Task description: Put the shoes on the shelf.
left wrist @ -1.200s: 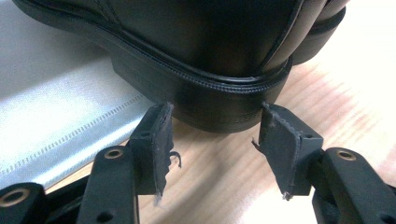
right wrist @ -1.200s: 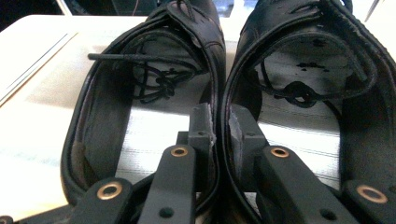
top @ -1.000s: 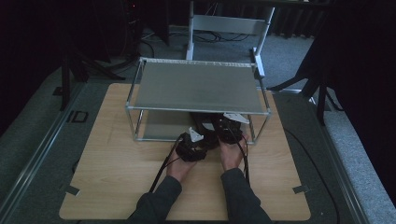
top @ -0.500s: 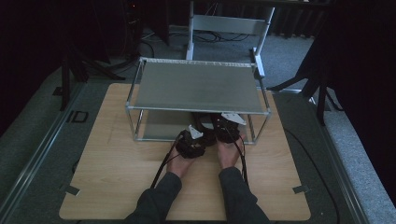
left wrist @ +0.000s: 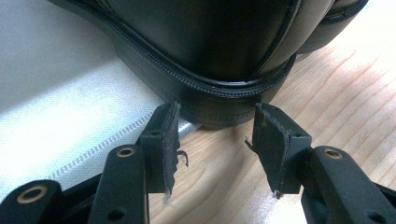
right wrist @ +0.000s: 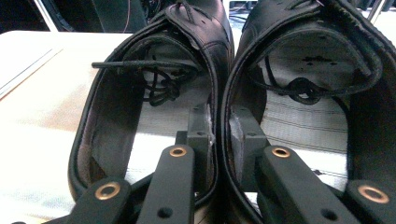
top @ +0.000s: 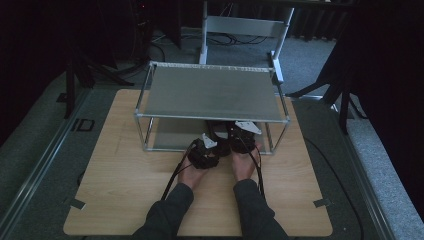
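Two black leather lace-up shoes (right wrist: 219,93) pinched together by right claw (right wrist: 219,135)

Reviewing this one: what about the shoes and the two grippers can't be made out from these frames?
- High view: the shoes sit under the rack's upper shelf, which hides most of them.
- Right gripper view: the shoes' toes are cut off by the top edge; the right gripper has its jaws pinching both inner walls.
- Left gripper view: the left gripper is open at the heel; the frame crops that shoe's upper.
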